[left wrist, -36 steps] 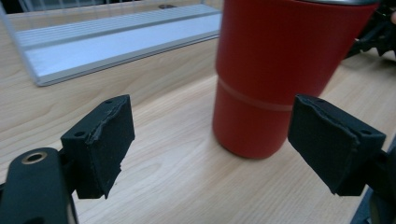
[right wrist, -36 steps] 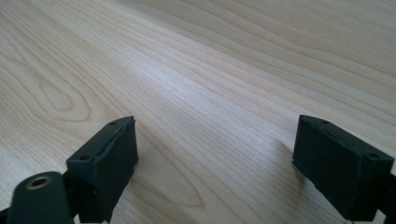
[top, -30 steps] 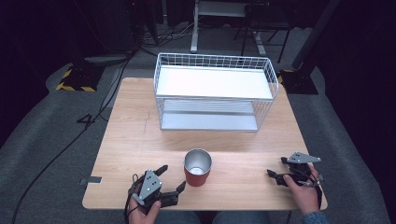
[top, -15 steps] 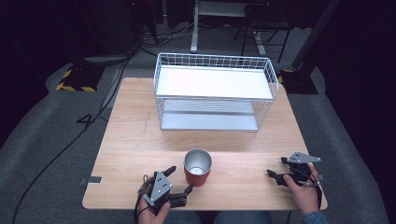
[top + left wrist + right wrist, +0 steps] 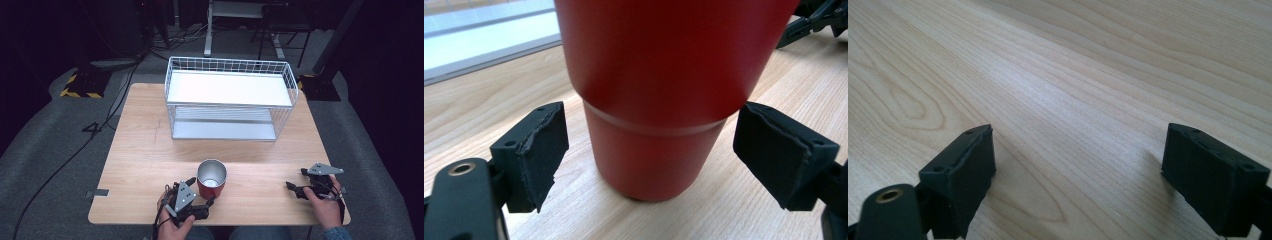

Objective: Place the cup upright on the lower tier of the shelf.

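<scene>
My left gripper (image 5: 202,195) sits at the desk's (image 5: 150,150) near edge, left of centre, its jaws apart on either side of the red cup (image 5: 212,178), with neither pad touching it. The cup stands upright by the near edge, about midway along. Toward the near right corner, my right gripper (image 5: 295,181) rests low over bare wood with its jaws apart.

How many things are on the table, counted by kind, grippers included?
Cup: 1
Wire rack: 1
Grippers: 2, left gripper and right gripper
Total: 4
</scene>
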